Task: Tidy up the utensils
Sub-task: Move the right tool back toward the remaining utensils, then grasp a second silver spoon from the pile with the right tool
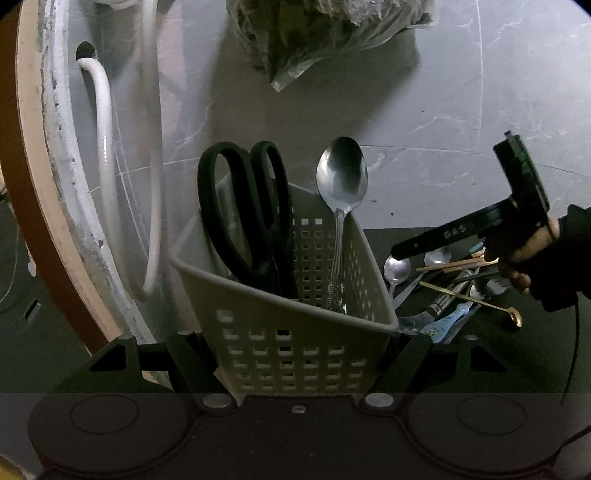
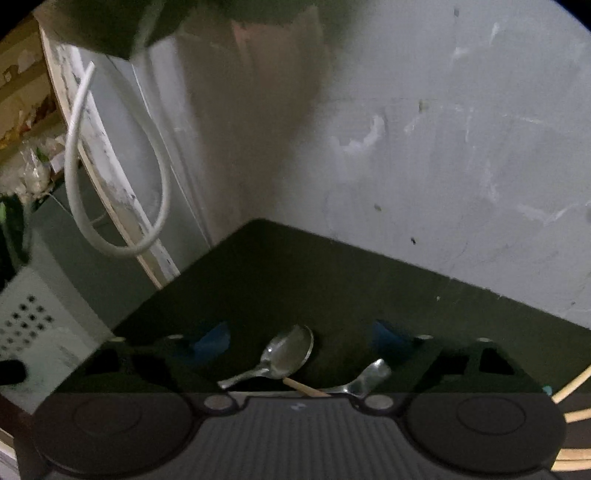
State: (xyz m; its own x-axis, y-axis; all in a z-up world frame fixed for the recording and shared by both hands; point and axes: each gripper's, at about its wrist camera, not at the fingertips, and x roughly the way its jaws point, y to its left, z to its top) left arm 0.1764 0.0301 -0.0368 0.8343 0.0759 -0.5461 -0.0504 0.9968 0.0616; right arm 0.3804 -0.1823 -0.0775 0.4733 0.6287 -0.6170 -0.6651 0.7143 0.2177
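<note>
While the white perforated caddy (image 1: 295, 343) sits clamped between your left gripper (image 1: 299, 354) fingers, its walls pressed by both pads, it holds black-handled scissors (image 1: 251, 210) standing handles-up on its left side and a steel spoon (image 1: 341, 192) standing bowl-up against its right wall. Just to the caddy's right, loose utensils lie heaped on the dark mat (image 1: 517, 354): several spoons, a thin gold stirrer (image 1: 476, 301), wooden sticks and a blue-patterned handle (image 1: 448, 321). Your right gripper (image 2: 299, 341) hangs over that heap with its blue-padded fingers (image 2: 210, 341) spread wide and nothing between the pads; a round spoon (image 2: 284, 356), a second spoon (image 2: 365, 380) and a wooden stick (image 2: 304, 387) lie on the mat below the gap. Beyond the mat you have marbled grey tiles, a white hose (image 1: 103, 147) looped at the left, and a crumpled plastic bag (image 1: 317, 33) farther back.
</note>
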